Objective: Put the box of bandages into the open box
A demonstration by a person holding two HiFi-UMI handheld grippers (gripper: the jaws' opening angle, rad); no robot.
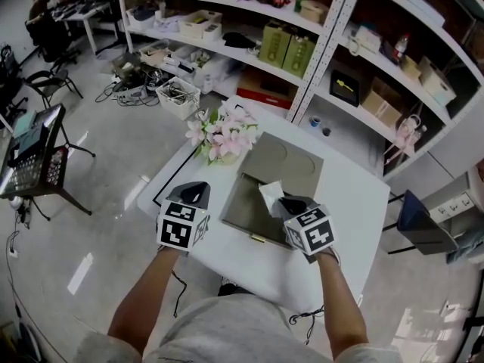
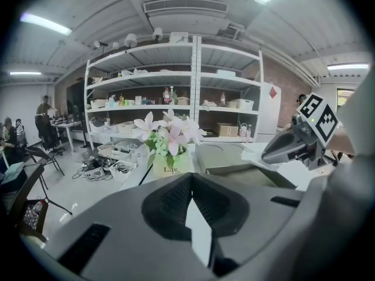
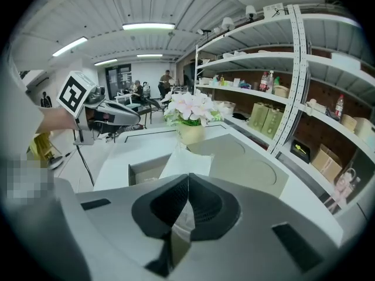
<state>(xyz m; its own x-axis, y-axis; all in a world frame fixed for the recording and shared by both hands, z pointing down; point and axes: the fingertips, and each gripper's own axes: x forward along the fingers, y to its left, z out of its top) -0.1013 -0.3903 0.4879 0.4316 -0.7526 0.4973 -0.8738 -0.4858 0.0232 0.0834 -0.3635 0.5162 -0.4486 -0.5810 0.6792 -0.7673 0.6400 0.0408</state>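
Your right gripper (image 1: 281, 202) has its fingers pinched shut on the bandage box (image 1: 270, 193), sticking out ahead of them right above the open box (image 1: 240, 203) mid-counter (image 1: 344, 203); I'd just lower it. Left gripper (image 1: 198, 190) is closed and empty

Flowers (image 1: 225, 133) beside open box (image 1: 243, 203) (far side)

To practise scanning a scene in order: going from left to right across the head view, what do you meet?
Black stand → left gripper → flowers → right gripper → blue chair.
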